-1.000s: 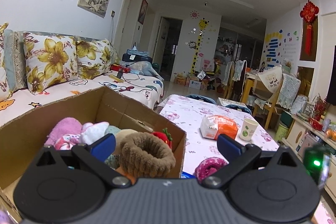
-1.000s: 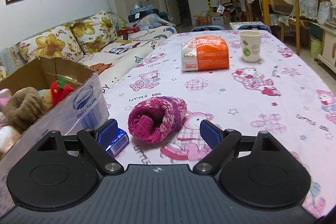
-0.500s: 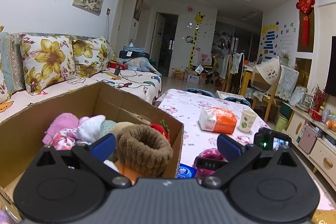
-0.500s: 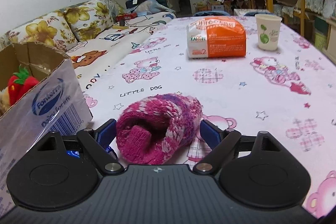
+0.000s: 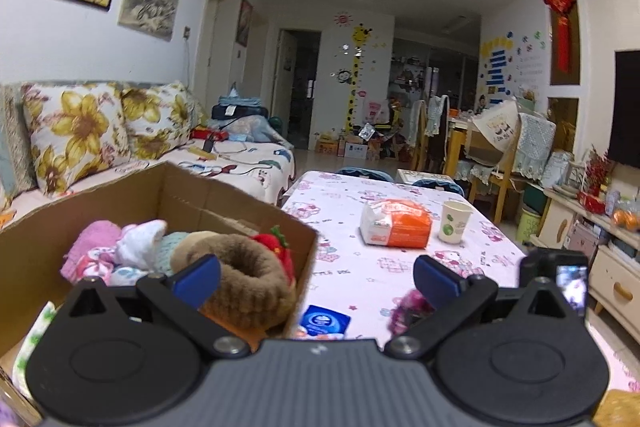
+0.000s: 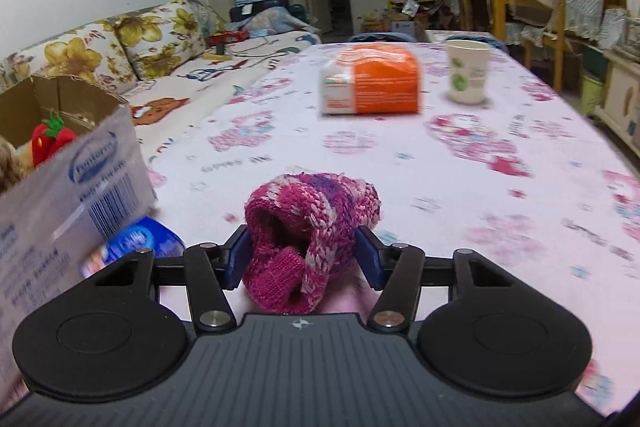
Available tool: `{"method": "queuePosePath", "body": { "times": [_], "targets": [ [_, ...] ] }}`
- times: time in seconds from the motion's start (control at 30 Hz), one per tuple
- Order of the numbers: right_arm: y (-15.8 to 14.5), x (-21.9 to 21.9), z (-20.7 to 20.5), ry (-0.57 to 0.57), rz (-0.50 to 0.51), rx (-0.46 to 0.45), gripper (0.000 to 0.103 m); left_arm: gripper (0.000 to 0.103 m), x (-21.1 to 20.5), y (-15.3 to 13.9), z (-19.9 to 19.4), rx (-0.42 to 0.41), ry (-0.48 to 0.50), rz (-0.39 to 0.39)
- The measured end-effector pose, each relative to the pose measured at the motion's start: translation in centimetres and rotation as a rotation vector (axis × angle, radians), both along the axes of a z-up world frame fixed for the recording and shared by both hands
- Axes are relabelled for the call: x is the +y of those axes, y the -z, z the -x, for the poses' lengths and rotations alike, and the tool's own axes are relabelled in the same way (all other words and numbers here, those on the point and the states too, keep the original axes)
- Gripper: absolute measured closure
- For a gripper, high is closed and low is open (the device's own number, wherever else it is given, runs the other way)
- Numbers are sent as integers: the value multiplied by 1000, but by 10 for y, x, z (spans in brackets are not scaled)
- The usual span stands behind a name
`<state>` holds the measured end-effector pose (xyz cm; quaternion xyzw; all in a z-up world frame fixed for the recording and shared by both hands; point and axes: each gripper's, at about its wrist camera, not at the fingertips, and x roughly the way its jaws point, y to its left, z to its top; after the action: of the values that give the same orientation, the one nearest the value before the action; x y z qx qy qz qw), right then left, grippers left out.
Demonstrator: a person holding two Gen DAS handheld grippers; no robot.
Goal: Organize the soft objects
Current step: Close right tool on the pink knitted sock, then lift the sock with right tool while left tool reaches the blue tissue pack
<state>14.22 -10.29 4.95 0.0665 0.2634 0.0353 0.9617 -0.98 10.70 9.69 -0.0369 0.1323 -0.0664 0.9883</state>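
Note:
A pink and purple knitted sock bundle (image 6: pixel 308 227) sits between the blue pads of my right gripper (image 6: pixel 302 257), which is shut on it low over the table. It also shows in the left wrist view (image 5: pixel 408 311), mostly hidden. A cardboard box (image 5: pixel 208 195) at the left holds several soft things: a brown fuzzy cuff (image 5: pixel 244 279), a red strawberry plush (image 5: pixel 276 247), pink and white socks (image 5: pixel 116 251). My left gripper (image 5: pixel 316 279) is open and empty, hovering over the box's near right corner.
An orange and white tissue pack (image 6: pixel 372 79) and a paper cup (image 6: pixel 468 71) stand farther back on the pink patterned tablecloth (image 6: pixel 480 163). A small blue packet (image 6: pixel 136 239) lies beside the box. A sofa with flowered cushions (image 5: pixel 80 131) runs along the left.
My right gripper moved forward around the knitted sock bundle and closed on it. The left gripper stayed open over the box and shifted slightly.

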Motion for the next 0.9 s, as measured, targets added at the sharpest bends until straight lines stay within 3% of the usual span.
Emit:
{"method": "queuePosePath", "body": {
  "times": [0.33, 0.5, 0.63, 0.8, 0.9],
  "targets": [
    [2, -75, 75, 135, 15, 26, 34, 1, -50, 21, 12, 21, 102, -132],
    [3, -93, 99, 151, -2, 17, 31, 1, -72, 40, 7, 92, 144, -144],
    [6, -97, 104, 145, -4, 18, 20, 1, -84, 51, -5, 131, 117, -176],
    [-5, -98, 102, 154, -30, -3, 3, 1, -83, 65, -28, 203, 53, -135],
    [-13, -99, 101, 155, -33, -27, 2, 1, -83, 73, -41, 228, 5, -121]
  ]
}}
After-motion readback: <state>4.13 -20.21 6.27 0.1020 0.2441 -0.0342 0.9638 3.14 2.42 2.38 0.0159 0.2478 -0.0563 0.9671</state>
